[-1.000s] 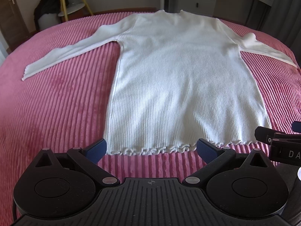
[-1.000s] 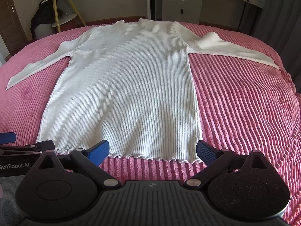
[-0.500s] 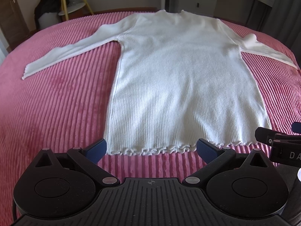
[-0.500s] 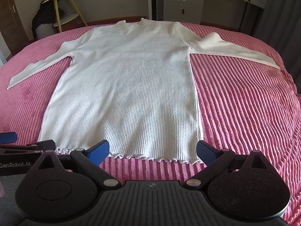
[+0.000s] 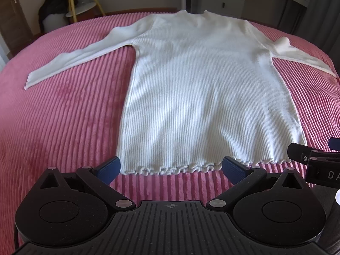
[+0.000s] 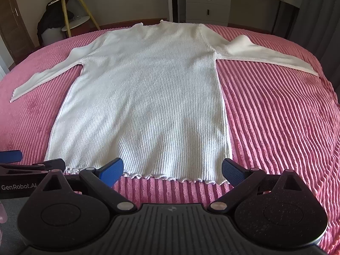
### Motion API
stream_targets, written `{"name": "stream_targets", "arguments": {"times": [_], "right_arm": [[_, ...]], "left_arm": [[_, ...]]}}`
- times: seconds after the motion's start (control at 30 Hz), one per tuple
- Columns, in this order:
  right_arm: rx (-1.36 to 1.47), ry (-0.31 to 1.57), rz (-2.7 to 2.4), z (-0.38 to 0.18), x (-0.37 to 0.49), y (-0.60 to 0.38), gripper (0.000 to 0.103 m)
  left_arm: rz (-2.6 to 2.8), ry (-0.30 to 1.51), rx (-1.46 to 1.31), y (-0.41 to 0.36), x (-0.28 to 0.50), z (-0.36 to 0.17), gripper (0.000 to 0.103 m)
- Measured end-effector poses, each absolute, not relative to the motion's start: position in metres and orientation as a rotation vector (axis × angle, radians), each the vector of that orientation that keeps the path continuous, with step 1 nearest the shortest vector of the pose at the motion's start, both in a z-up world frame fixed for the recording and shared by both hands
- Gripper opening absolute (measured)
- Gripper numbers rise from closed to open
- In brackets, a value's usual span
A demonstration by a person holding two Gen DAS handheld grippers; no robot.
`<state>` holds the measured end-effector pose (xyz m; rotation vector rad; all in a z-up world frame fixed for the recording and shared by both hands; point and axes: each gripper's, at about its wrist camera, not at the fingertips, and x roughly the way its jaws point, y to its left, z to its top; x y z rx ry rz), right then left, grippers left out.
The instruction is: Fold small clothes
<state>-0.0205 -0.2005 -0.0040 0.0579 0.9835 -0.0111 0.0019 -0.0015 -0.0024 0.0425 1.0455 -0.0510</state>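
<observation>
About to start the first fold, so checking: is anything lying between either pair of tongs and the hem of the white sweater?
Nothing visible. Only bare pink bedspread separates the open left tongs and open right tongs from the white sweater and its ruffled hem.

- Daylight lit the room brightly and evenly.
- Soft grey shadows mottled the white sweater (image 5: 204,97) near its hem.
- Both fisheye views bowed the pink bed (image 6: 276,116) at the edges; corners darkened.
- Focus was sharp, without blur.
</observation>
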Motion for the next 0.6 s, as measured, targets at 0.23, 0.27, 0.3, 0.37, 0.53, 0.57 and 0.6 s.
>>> {"name": "stream_targets", "arguments": {"times": [0.23, 0.27, 0.3, 0.37, 0.53, 0.57, 0.6], "right_arm": [[0.058, 0.983, 0.003, -0.0046, -0.0192, -0.2015, 0.099], [0.058, 0.982, 0.005, -0.0046, -0.0192, -0.2012, 0.099], [0.058, 0.981, 0.006, -0.0049, -0.0191, -0.2013, 0.099], [0.061, 0.978, 0.010, -0.0052, -0.0192, -0.2015, 0.099], [0.065, 0.978, 0.016, -0.0073, -0.0183, -0.2034, 0.099], [0.068, 0.977, 0.020, -0.0077, -0.0182, -0.2035, 0.099], [0.071, 0.978, 0.022, -0.0081, -0.0179, -0.2034, 0.099]], "left_arm": [[-0.048, 1.046, 0.039, -0.0013, 0.0021, -0.0034, 0.103], [-0.047, 1.046, 0.038, -0.0011, 0.0022, -0.0037, 0.103], [-0.046, 1.047, 0.039, -0.0010, 0.0027, -0.0041, 0.103], [-0.046, 1.049, 0.038, -0.0007, 0.0035, -0.0046, 0.103], [-0.046, 1.048, 0.041, -0.0006, 0.0040, -0.0053, 0.103], [-0.047, 1.048, 0.041, -0.0004, 0.0038, -0.0056, 0.103], [-0.045, 1.049, 0.040, -0.0001, 0.0040, -0.0060, 0.103]]}}
